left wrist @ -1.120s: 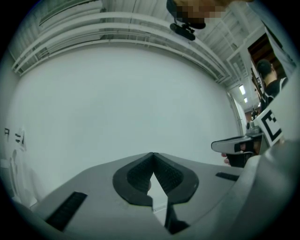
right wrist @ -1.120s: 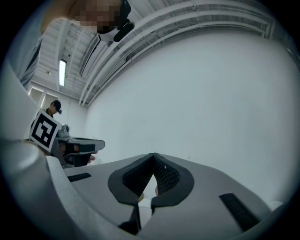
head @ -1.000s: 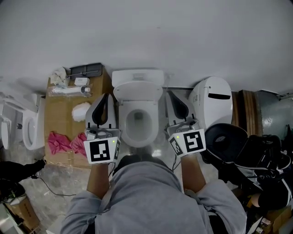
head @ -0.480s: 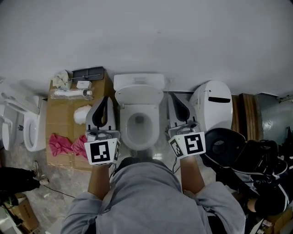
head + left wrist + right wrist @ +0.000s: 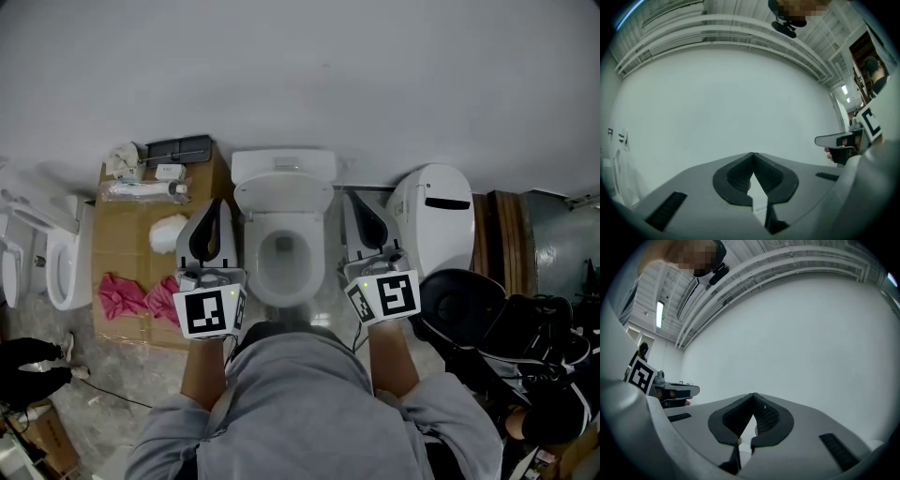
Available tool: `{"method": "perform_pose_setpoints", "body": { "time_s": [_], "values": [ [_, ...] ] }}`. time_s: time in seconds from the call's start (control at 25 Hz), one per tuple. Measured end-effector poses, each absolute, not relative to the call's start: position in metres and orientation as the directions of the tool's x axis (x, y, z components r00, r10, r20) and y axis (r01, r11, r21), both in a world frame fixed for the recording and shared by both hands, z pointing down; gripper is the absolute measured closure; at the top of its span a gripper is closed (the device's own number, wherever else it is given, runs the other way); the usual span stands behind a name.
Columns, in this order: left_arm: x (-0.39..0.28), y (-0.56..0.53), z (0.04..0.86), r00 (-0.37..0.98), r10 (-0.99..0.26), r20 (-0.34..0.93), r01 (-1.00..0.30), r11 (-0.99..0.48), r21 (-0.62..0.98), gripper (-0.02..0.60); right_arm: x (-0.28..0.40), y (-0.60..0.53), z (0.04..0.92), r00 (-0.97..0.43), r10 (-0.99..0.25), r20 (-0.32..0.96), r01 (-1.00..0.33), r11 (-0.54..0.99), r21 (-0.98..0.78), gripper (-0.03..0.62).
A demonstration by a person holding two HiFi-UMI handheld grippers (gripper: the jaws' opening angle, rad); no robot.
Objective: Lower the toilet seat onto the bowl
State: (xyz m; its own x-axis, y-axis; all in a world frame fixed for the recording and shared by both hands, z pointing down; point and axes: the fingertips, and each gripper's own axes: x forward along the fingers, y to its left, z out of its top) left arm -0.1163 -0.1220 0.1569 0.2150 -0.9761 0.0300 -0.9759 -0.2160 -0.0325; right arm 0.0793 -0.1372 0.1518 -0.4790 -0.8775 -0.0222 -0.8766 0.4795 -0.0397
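Tools both clenched, empty: your left tool left of toilet bowl, right tool right of bowl, both aimed at wall. White flap stands behind bowl. Seat raised or already down: unclear. Check before reaching.

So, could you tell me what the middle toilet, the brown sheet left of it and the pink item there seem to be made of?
Toilet: glossy, smooth white, likely glazed ceramic.
Brown sheet: matte, flat tan surface, probably cardboard.
Pink item: crumpled with soft folds, looks like cloth.
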Motion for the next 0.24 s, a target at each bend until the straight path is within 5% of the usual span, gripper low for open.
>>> {"method": "perform_pose_setpoints", "body": {
  "time_s": [0.24],
  "values": [
    [-0.1073,-0.1286,0.1662,0.211,-0.977,0.030,-0.976,-0.212,-0.039,0.581,0.0866,-0.1450,0.1632,-0.485,-0.874,-0.025,-0.873,0.485,-0.042,0.595]
  ]
}}
